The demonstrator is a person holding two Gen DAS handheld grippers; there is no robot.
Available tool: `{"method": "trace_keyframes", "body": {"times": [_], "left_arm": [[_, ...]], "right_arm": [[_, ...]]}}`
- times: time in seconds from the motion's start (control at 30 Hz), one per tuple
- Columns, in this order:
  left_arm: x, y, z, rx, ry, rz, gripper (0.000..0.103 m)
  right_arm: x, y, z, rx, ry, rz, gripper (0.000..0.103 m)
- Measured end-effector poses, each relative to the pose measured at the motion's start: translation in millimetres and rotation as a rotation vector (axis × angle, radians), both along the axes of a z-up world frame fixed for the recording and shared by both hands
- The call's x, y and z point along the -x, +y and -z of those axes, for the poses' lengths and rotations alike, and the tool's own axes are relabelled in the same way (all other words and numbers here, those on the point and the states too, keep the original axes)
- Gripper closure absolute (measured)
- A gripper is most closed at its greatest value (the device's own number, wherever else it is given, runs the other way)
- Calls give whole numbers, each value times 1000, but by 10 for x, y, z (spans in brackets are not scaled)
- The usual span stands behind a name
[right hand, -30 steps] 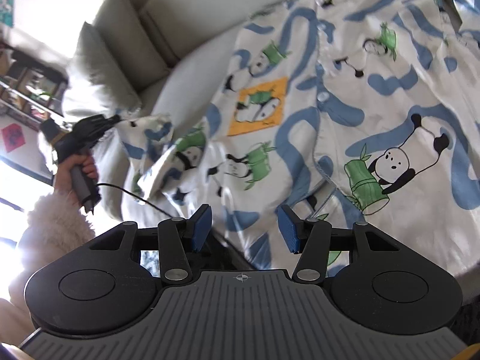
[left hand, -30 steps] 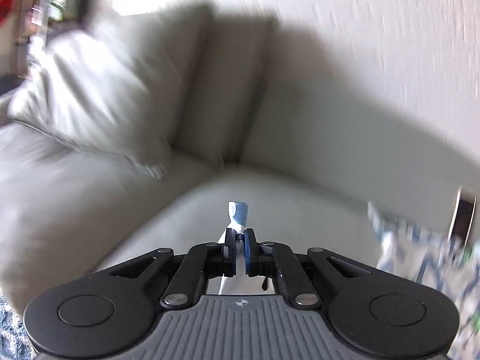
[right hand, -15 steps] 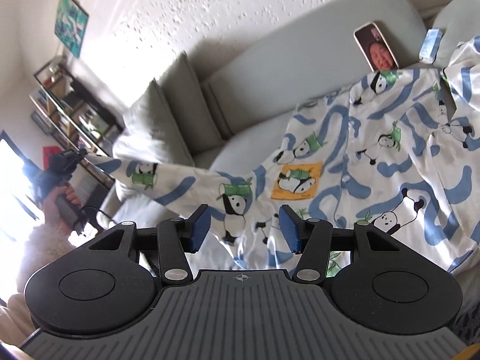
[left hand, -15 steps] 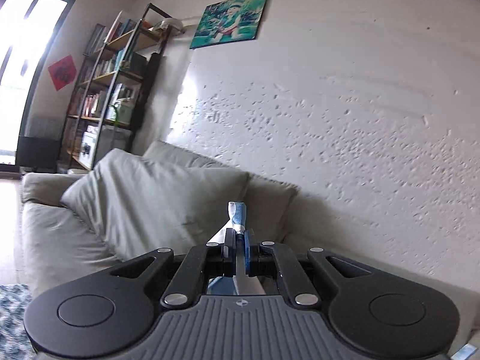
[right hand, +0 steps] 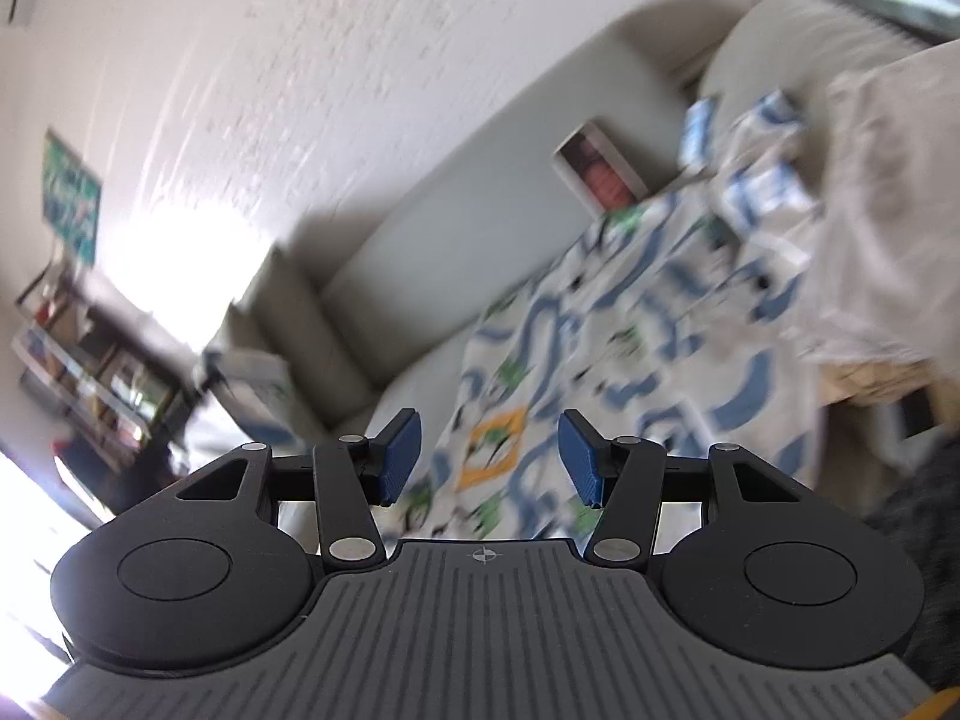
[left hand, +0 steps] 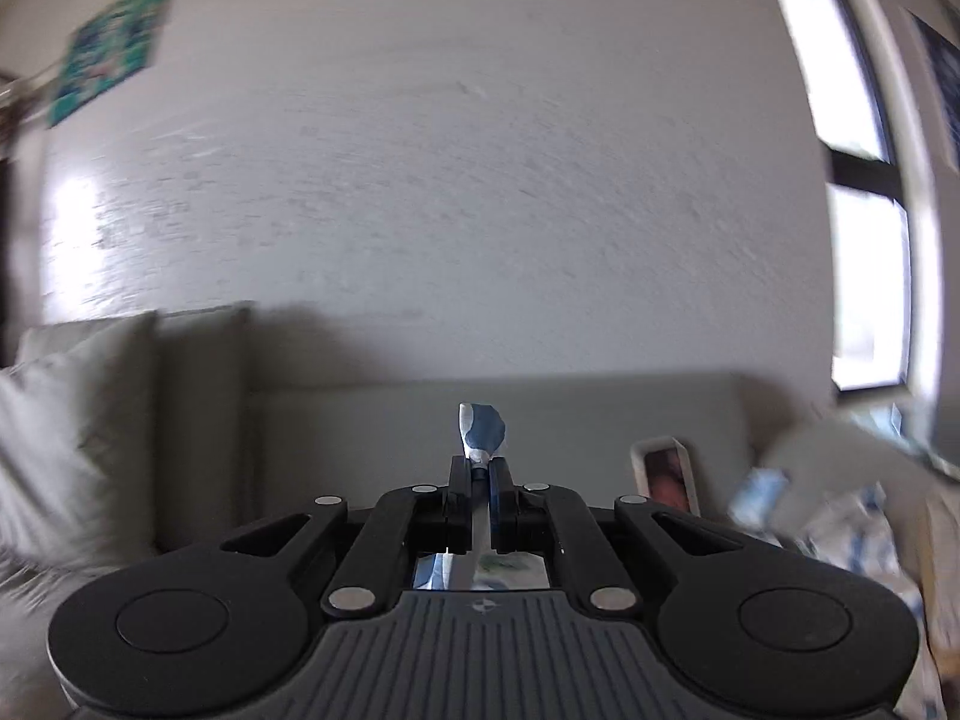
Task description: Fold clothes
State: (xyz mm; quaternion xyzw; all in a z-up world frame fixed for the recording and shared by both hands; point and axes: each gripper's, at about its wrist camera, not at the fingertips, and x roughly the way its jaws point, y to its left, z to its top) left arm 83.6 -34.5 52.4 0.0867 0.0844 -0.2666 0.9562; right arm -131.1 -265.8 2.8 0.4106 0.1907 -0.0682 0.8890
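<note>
Left gripper (left hand: pixel 480 474) swung right since before, pinching pajama shirt (right hand: pixel 600 372), right gripper (right hand: pixel 487 450) gaping, no readable writing.

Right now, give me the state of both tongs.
Left tongs: shut on the shirt, pinching a bit of its cloth.
Right tongs: open, holding nothing.

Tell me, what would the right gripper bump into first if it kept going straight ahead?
Probably the panda-print shirt spread on the sofa. The right gripper points at it with open jaws and nothing shows between them, though the blurry picture makes depth hard to judge.
</note>
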Motion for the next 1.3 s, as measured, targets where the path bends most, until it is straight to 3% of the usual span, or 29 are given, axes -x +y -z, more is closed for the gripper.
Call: {"method": "trace_keyframes", "body": {"times": [0.1, 0.23, 0.47, 0.53, 0.6, 0.67, 0.7, 0.77, 0.83, 0.97, 1.13, 1.3], "left_arm": [[32, -500, 378, -72, 70, 58, 100], [-70, -1133, 704, -71, 191, 61, 100], [571, -2147, 877, -170, 185, 223, 98], [700, -2355, 1024, -240, 232, 262, 87], [811, -2406, 1156, -310, 274, 322, 58], [931, -2347, 1239, -349, 278, 368, 51], [989, -2247, 1253, -345, 269, 385, 41], [994, -1965, 1227, -305, 287, 394, 35], [911, -1609, 1184, -254, 328, 348, 35], [598, -824, 1137, -162, 370, 127, 35], [71, 241, 1141, 53, 482, -248, 39], [-318, 951, 1280, 210, 586, -440, 40]], "right_arm": [[187, -237, 29, -16, -8, 71, 44], [366, -437, 110, -49, -11, 119, 43], [519, -585, 203, -74, -9, 151, 43], [519, -597, 224, -80, -2, 153, 43], [465, -606, 255, -79, 12, 146, 43], [426, -591, 274, -68, 28, 136, 39], [414, -576, 280, -62, 35, 132, 36], [374, -554, 307, -57, 49, 126, 34], [306, -549, 351, -57, 67, 120, 34], [57, -580, 526, -65, 139, 122, 34], [-318, -716, 902, -166, 232, 115, 34], [-654, -756, 1294, -245, 334, 95, 39]]}}
